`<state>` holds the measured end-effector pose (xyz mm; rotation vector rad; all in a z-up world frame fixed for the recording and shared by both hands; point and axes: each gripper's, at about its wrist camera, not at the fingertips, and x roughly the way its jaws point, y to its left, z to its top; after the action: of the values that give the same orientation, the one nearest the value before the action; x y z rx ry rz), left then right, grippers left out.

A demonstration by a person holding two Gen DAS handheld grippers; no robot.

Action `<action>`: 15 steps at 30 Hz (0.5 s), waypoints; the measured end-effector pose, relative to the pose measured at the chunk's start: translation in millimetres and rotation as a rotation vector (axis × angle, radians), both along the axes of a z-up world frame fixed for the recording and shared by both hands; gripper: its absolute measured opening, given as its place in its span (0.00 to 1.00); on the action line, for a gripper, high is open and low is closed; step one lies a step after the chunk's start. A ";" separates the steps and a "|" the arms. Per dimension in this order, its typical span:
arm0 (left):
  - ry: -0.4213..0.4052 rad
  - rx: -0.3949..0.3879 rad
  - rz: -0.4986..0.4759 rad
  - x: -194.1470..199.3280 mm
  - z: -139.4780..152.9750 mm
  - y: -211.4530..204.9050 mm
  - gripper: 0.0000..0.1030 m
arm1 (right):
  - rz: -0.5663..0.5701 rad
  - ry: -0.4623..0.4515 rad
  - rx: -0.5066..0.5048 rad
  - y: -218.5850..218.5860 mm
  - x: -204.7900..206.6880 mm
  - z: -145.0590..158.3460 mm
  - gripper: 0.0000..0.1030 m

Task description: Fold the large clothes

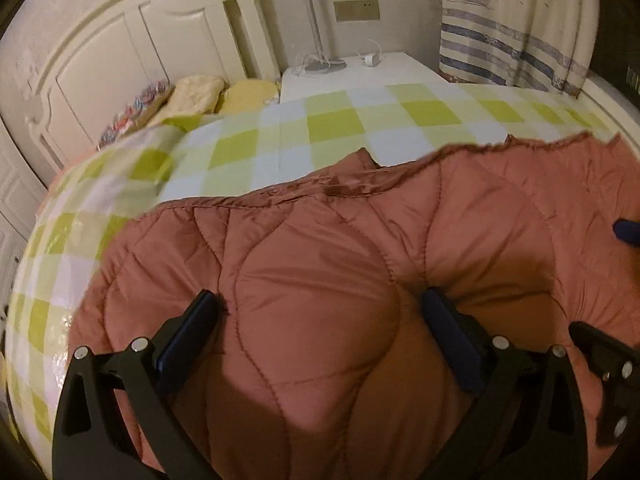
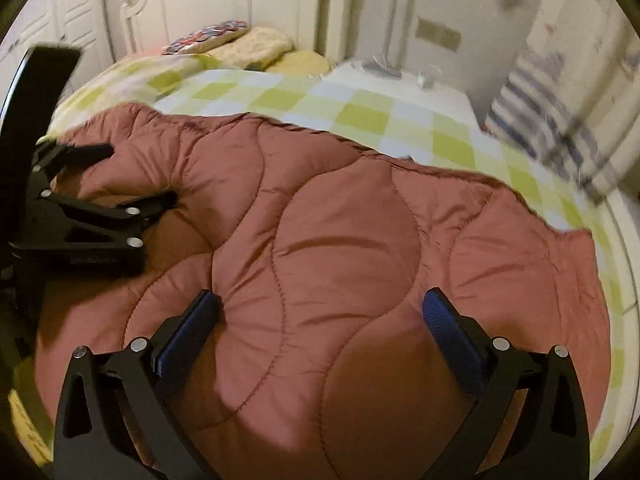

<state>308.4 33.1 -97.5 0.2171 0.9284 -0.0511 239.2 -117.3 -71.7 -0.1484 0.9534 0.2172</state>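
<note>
A large rust-red quilted padded garment point(image 1: 328, 280) lies spread on the bed and fills the lower part of both views point(image 2: 320, 248). My left gripper point(image 1: 320, 304) is open, its two blue-padded fingers set wide and pressed down onto a puffed section of the garment. My right gripper point(image 2: 320, 304) is open in the same way on another puffed section. In the right wrist view the left gripper point(image 2: 136, 176) shows at the left edge, resting on the garment. A fingertip of the right gripper point(image 1: 626, 232) shows at the right edge of the left wrist view.
The bed carries a green and white checked sheet point(image 1: 320, 128). Pillows point(image 1: 192, 96) lie by the white headboard point(image 1: 120, 52). A white nightstand point(image 1: 352, 76) with a lamp base stands behind the bed, beside a striped curtain point(image 1: 520, 32).
</note>
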 end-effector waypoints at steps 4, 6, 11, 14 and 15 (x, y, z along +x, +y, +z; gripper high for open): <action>-0.095 -0.001 0.017 -33.9 28.8 15.4 0.98 | -0.013 -0.093 0.060 -17.8 -31.2 31.3 0.95; -0.125 -0.029 0.020 -59.1 35.7 17.9 0.98 | -0.015 -0.115 0.074 -20.1 -44.9 37.7 0.95; -0.107 0.025 0.033 -79.0 2.4 -0.4 0.98 | -0.013 -0.050 0.038 -8.7 -51.5 -1.5 0.96; -0.096 -0.010 0.043 -76.9 -1.5 5.3 0.98 | -0.030 -0.052 0.049 -11.1 -53.2 -1.1 0.95; -0.090 -0.017 0.042 -75.2 -2.0 7.1 0.98 | -0.041 -0.047 0.047 -11.1 -56.3 2.1 0.95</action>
<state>233.1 40.2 -99.5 0.1829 0.8421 -0.0104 183.0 -128.3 -69.6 -0.0901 0.9028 0.1970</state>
